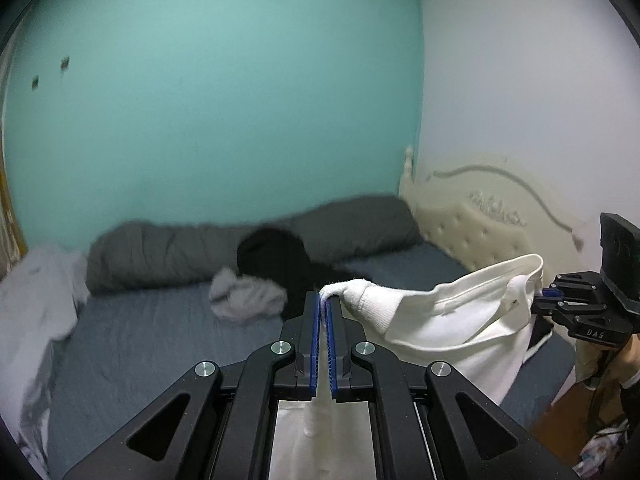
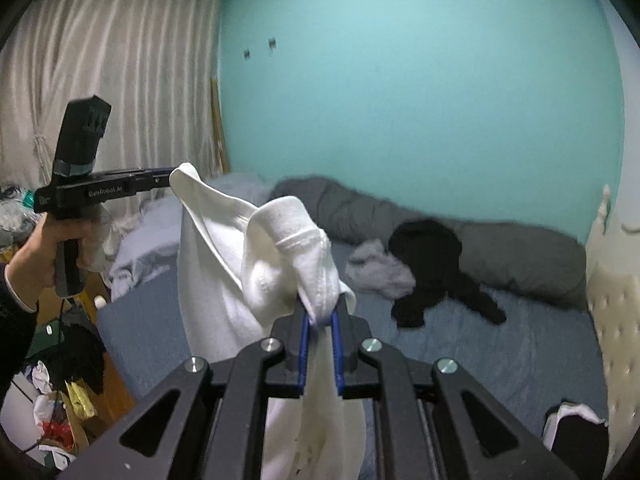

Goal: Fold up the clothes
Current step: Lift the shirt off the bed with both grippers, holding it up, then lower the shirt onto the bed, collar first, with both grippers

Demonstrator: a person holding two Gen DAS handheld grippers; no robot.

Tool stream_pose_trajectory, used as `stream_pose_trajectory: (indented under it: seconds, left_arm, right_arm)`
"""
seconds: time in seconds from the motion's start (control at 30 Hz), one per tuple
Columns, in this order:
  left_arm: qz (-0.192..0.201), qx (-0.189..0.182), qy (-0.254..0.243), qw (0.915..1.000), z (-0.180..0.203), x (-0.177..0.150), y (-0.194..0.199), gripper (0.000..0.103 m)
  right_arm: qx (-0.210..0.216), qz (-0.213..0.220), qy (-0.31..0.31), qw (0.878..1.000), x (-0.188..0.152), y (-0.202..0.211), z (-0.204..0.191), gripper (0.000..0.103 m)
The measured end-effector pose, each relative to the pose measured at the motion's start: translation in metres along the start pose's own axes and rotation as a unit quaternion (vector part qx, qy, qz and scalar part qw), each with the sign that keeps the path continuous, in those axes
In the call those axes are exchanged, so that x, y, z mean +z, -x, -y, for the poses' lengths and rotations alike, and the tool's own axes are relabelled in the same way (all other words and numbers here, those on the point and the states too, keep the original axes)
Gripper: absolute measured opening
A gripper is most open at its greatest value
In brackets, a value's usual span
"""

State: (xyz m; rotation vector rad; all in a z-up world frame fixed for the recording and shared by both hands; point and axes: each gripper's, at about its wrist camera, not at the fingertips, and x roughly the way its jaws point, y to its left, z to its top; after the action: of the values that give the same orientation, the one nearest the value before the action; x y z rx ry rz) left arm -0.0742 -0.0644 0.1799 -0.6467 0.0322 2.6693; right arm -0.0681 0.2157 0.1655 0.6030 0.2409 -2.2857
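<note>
Both claws are clamped on one white garment [image 2: 224, 264], hung mid-frame above the bed [image 1: 160, 328]: left gripper [image 1: 324, 308] pinching a cuff, right gripper [image 2: 320, 320] a hem. Judging so, it is being spread; next calls for laying it flat.

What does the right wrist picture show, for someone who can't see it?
The right gripper pinches a white garment held up over a blue bed, with the left gripper holding its other end. A black garment lies behind.
</note>
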Motion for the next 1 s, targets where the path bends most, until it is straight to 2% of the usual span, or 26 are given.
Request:
stream_pose_trajectory:
  seconds: [0.3, 0.63, 0.77, 1.0]
  left_arm:
    - [-0.104, -0.027, 0.044, 0.9933, -0.033, -0.098, -0.155, 0.003]
    - [-0.189, -0.043, 0.095, 0.9764, -0.075, -0.198, -0.297, 0.003]
    - [-0.206, -0.044, 0.108, 0.9715, -0.09, -0.22, -0.341, 0.003]
    - [-0.215, -0.035, 0.125, 0.9678, -0.112, -0.234, -0.41, 0.003]
  right_arm:
    - [0.001, -0.095, -0.057, 0.994, -0.083, -0.132, 0.055, 0.009]
    - [-0.009, -0.166, -0.11, 0.98, -0.164, -0.27, 0.125, 0.009]
    - [-0.018, -0.178, -0.12, 0.976, -0.181, -0.311, 0.146, 0.009]
    - [-0.036, -0.184, -0.135, 0.973, -0.198, -0.371, 0.184, 0.009]
